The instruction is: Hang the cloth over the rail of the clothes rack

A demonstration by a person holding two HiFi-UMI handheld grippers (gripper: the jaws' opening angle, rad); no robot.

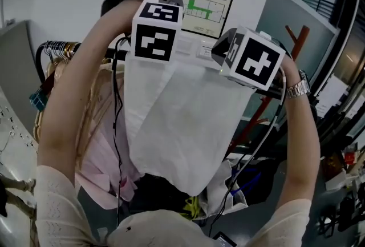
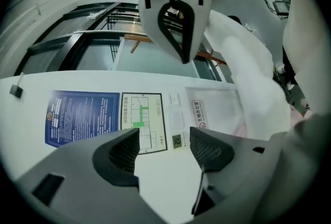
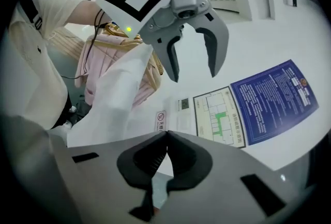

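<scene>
Head view: right tool (image 3: pixel 164 137) pinched shut on top edge of white cloth (image 1: pixel 182 120); left tool (image 2: pixel 164 148) wide, empty. Cloth hangs toward 6 o'clock from both tools. Rack rail (image 1: pixel 60 46) seems to run 9-to-3 beneath.

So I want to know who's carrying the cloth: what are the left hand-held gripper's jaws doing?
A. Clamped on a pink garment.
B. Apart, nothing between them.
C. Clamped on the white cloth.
B: the left hand-held gripper shows its jaws standing apart in its own view, with only a posted floor plan visible through the gap and the white cloth off to the side.
</scene>
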